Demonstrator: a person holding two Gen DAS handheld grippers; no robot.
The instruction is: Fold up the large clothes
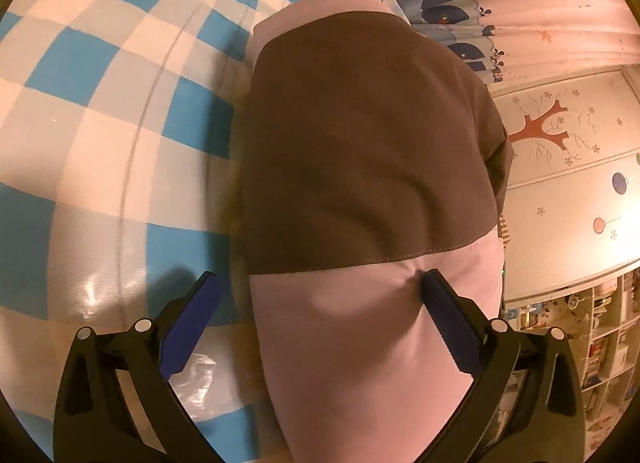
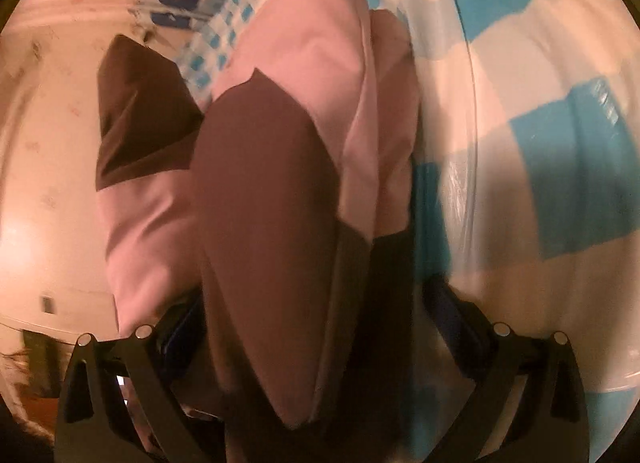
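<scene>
We had the garment (image 1: 360, 151), pink w/ brown panels, folded into a long bundle on the blue-white checked cloth (image 1: 100, 111), its far end toward the far edge near the curtain (image 1: 540, 15). The left gripper (image 1: 320, 295) stood fully open; the pink end lay between its fingers (image 1: 448, 319), one pad touching the fabric, but nothing was pinched. For the right gripper (image 2: 316, 327) we could not tell open or closed, b/c the thick fold lay over it and hid the tips. Risk as we judged: the fold looked puffy, so if released it could spring open, and the glossy cloth could let the bundle slide toward the edge.
</scene>
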